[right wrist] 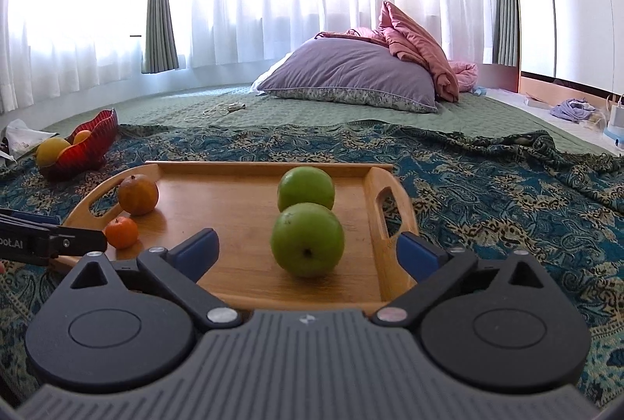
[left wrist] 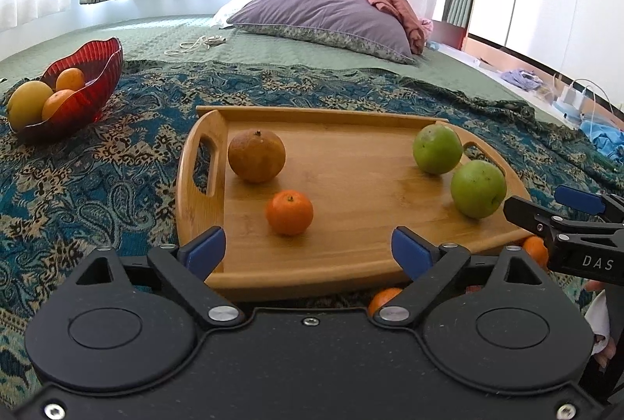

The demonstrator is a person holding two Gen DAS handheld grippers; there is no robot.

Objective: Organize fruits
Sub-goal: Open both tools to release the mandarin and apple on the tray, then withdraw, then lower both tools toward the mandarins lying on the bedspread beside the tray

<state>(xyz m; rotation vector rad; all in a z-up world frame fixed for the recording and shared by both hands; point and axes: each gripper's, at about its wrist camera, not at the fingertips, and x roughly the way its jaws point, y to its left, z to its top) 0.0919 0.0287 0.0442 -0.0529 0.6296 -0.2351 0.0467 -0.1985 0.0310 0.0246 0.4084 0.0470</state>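
1. Bed (right wrist: 312,112), green quilt; a patterned teal throw (right wrist: 487,194) serves as the work surface. Purple pillow (right wrist: 351,73) and pink bedding lie far back, well clear of the work.
2. Wooden tray (left wrist: 351,244), two handles, set centrally on the throw. Judged the sorting area: greens at one end, oranges at the other.
3. Red bowl (left wrist: 97,69), well apart to the tray's left; holds a yellow fruit and two oranges.
4. Left gripper (left wrist: 308,250), jaws wide and empty, low at the tray's near edge, facing the small orange.
5. Right gripper (right wrist: 308,248), jaws wide and empty, lined up on the nearer apple.
6. Two green apples (right wrist: 307,240), touching or nearly so; the rear one may crowd a grasp.
7. Brownish orange (left wrist: 256,156), by the left handle.
8. Small orange (left wrist: 289,212), mid-tray, unobstructed.
9. Loose oranges (left wrist: 536,250) on the throw by the tray's near rim, partly hidden by the grippers.
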